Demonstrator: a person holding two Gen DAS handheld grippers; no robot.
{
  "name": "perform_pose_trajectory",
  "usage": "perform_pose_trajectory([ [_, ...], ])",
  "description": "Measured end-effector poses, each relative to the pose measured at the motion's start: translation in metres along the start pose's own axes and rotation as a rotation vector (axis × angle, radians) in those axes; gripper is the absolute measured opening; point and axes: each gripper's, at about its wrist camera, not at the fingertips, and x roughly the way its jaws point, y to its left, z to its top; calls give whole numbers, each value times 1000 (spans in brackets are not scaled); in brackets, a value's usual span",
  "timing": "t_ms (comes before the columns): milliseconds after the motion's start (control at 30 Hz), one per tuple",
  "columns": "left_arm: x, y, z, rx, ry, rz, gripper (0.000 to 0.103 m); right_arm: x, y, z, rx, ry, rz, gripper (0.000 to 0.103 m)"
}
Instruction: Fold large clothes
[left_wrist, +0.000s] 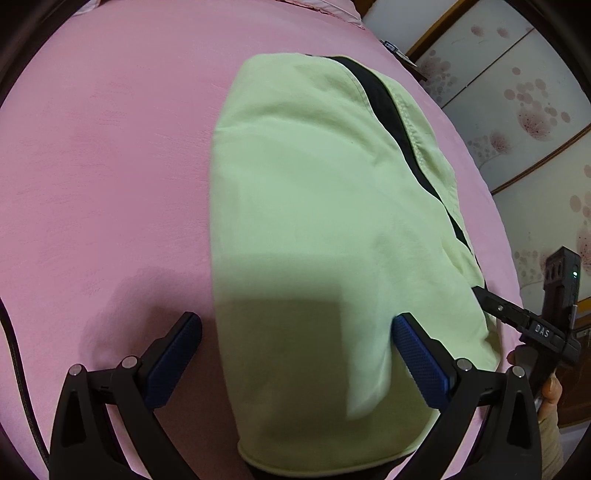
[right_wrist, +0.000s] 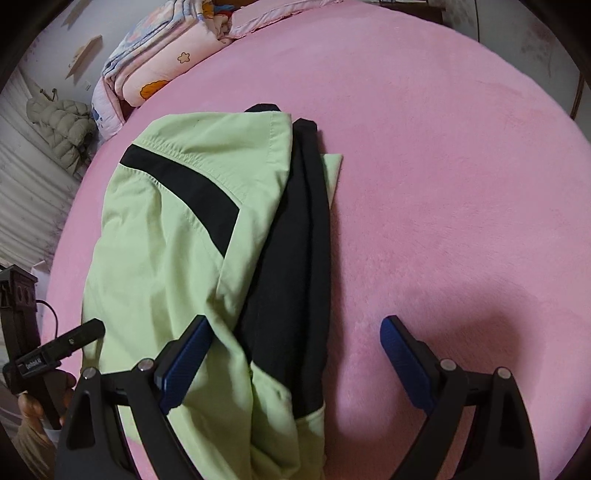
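Pink bed (left_wrist: 110, 166) filling nearly all of both views, soft and plush, with a dark shadow patch on the near part. Beyond its right edge, seen from the left wrist, pale wall panels (left_wrist: 517, 110) printed with pink blossoms and framed in wood. At the far left, seen from the right wrist, a folded quilt (right_wrist: 155, 70) with cartoon prints, lying at the bed's far corner; past it a beige puffer coat (right_wrist: 62, 125) hanging by a white ribbed wall.

Lime-green jacket (left_wrist: 314, 221) with black stripes and a black lining, folded into a long bundle and lying flat on the bed, running from near to far. In the right wrist view, the black inner layer showing along the bundle's right side, with a small green corner poking out beyond it.

Left claw (left_wrist: 297, 363) spread wide, gripping nothing, hovering over the jacket's near end; right blue pad (left_wrist: 421, 365) over the green cloth, left pad over bare pink. Right claw (right_wrist: 295, 363) likewise wide apart and empty, left pad (right_wrist: 186, 363) above the green fabric, right pad over the bed, well clear of the garment.

Near hem of the jacket cut off by the frame in the right wrist view. Each claw partly visible at the other's frame edge, with a hand (right_wrist: 33, 410) behind, mostly hidden. Small dark object (left_wrist: 391, 46) at the bed's far right edge too small to identify.
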Motion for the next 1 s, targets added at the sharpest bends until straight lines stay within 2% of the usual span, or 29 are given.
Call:
perform_pose_trajectory([
  [233, 10, -2, 4, -3, 26, -32, 103, 11, 2, 5, 6, 14, 48, 94],
  [300, 15, -4, 6, 0, 32, -36, 103, 16, 12, 5, -28, 23, 78, 92],
  [333, 17, -6, 7, 2, 34, -34, 103, 17, 16, 5, -39, 25, 87, 86],
  [367, 18, -8, 8, 6, 35, -29, 103, 18, 20, 4, -51, 27, 96, 74],
  [500, 21, -16, 10, 22, 40, -2, 103, 19, 34, 2, -98, 16, 54, 63],
  [533, 21, -17, 10, 24, 37, 1, 103, 19, 35, 1, -101, 13, 53, 56],
  [633, 19, -23, 8, 35, 13, 13, 90, 13, 36, 1, -91, 4, 59, 34],
  [733, 10, -39, 7, 99, -12, 81, 73, 6, 44, 1, -99, -9, 58, 22],
  [867, -10, -56, 6, 163, -55, 122, 47, -9, 65, -6, -146, -49, 21, 16],
  [1000, -37, -67, 2, 205, -90, 152, 41, -29, 91, -18, -180, -101, -20, 14],
])
